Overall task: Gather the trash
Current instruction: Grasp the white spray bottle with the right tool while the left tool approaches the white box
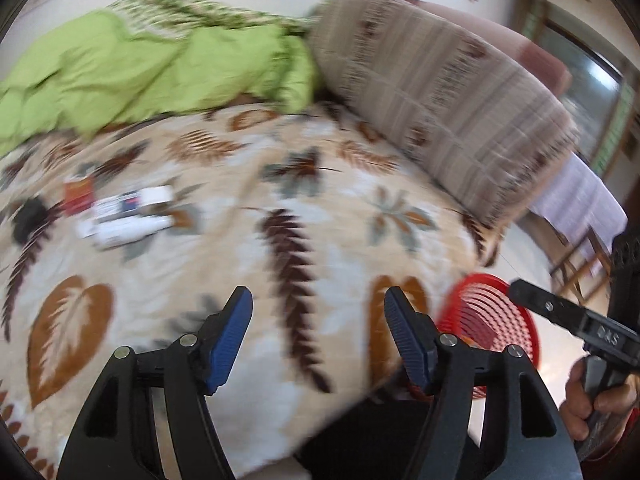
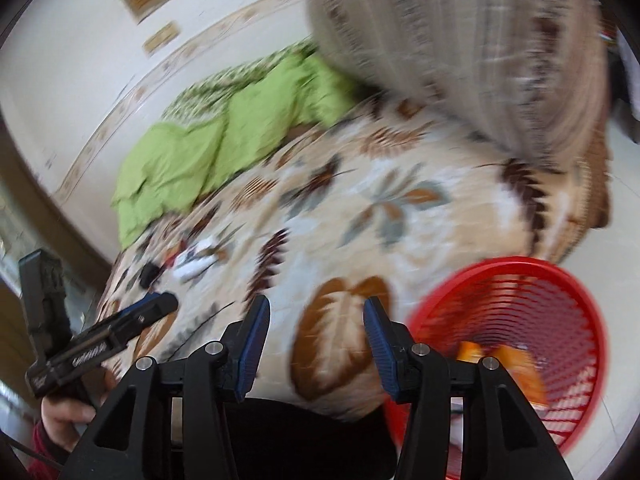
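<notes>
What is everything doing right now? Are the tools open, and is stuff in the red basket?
left tool: open, nothing between its pads
right tool: open, nothing between its pads
red basket: on the floor beside the bed, something orange inside
white boxes: lying flat on the bedspread, not picked up
small red packet: lying beside the boxes
green blanket: crumpled at the far side of the bed

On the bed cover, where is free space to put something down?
The bed cover is bare between the small boxes, the striped blanket and the red basket. It is crowded around the boxes, below the green sheet.
</notes>
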A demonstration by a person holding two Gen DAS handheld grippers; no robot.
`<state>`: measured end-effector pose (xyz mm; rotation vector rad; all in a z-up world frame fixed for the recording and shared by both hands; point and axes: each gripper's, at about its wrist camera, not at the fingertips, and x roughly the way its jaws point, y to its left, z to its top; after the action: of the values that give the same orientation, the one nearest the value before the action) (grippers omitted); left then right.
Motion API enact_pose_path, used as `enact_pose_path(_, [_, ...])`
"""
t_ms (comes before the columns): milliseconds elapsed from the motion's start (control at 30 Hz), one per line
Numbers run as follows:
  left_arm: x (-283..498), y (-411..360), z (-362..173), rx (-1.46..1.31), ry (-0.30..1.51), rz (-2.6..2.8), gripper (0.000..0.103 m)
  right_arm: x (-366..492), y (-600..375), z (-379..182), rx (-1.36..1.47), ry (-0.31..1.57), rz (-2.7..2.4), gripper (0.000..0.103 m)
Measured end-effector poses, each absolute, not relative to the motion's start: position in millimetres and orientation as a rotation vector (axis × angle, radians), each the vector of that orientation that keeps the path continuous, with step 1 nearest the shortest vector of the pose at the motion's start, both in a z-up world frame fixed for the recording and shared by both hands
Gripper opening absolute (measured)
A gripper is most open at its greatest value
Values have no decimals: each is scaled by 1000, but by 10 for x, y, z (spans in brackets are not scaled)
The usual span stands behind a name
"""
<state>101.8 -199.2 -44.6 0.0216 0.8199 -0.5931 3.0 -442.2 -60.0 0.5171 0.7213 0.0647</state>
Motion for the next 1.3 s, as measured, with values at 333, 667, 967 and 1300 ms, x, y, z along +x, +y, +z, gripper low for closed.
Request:
enact_pose_path(333, [1805, -507, -749, -159, 818, -230, 67, 1264, -3308, -629, 354, 816, 343, 52])
enact_pose_path(667, [2149, 303, -928, -227, 828, -76, 67, 3226, -2538, -982, 256, 881, 341, 51])
enact_pose_path(967, [2309, 440, -1009, -220, 861, -58, 67, 3725, -2588, -1569, 403, 1060, 345, 39])
enact_pose_path(1300, [2317, 695, -1122, -231, 895, 3, 70, 2518, -1952, -1345, 490, 1128, 549, 39])
